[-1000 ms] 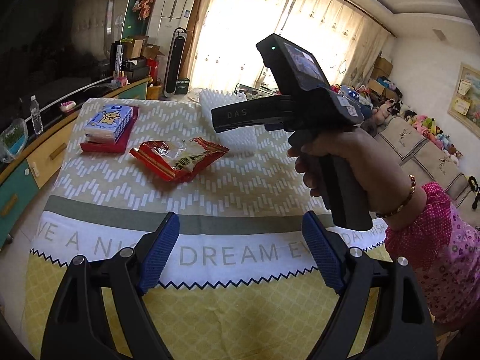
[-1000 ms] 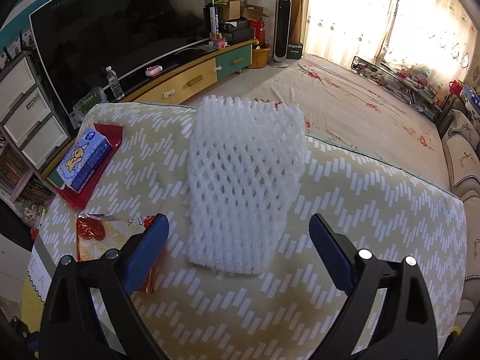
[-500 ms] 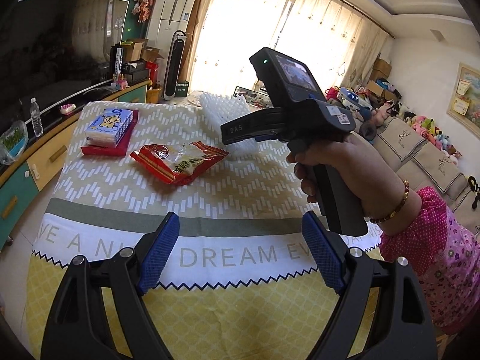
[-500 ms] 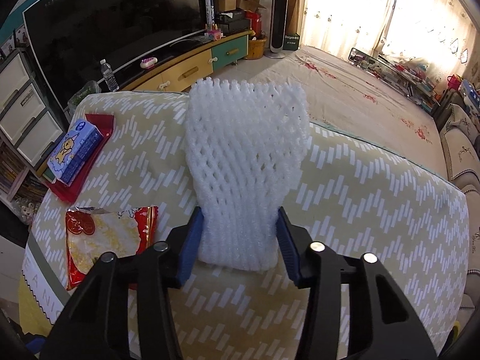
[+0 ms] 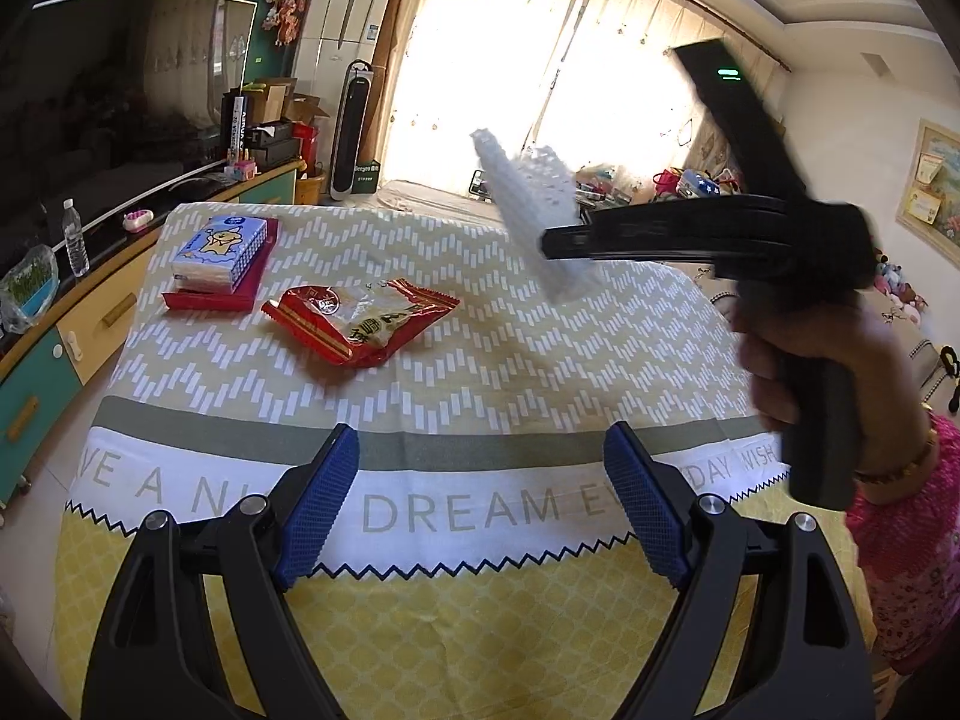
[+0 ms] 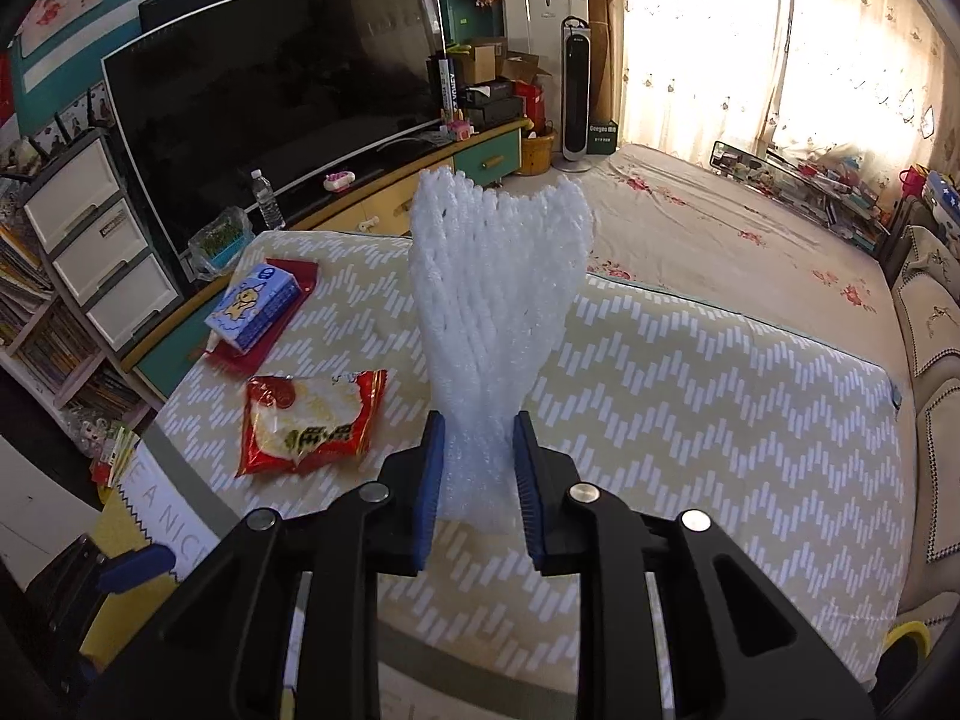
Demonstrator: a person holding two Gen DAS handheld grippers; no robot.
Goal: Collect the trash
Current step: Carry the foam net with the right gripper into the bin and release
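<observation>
Right wrist view: right gripper (image 6: 478, 483), blue pads clamped on the near end of a white foam net sleeve (image 6: 498, 306). Sleeve is pinched narrow between the pads, fans wider toward its far end, and stands up off the table (image 6: 720, 396). Red snack wrapper (image 6: 312, 423) lies flat on the chevron cloth, left of the gripper, apart from it. Blue tissue pack (image 6: 252, 306) rests on a red tray (image 6: 282, 324) farther left, near the table's far corner.

Left wrist view: left gripper (image 5: 480, 507), fingers spread wide with nothing between them, above the near edge of the cloth. Wrapper lies ahead and slightly left. Sleeve hangs in the air at upper right, gripped by the blurred right gripper.
</observation>
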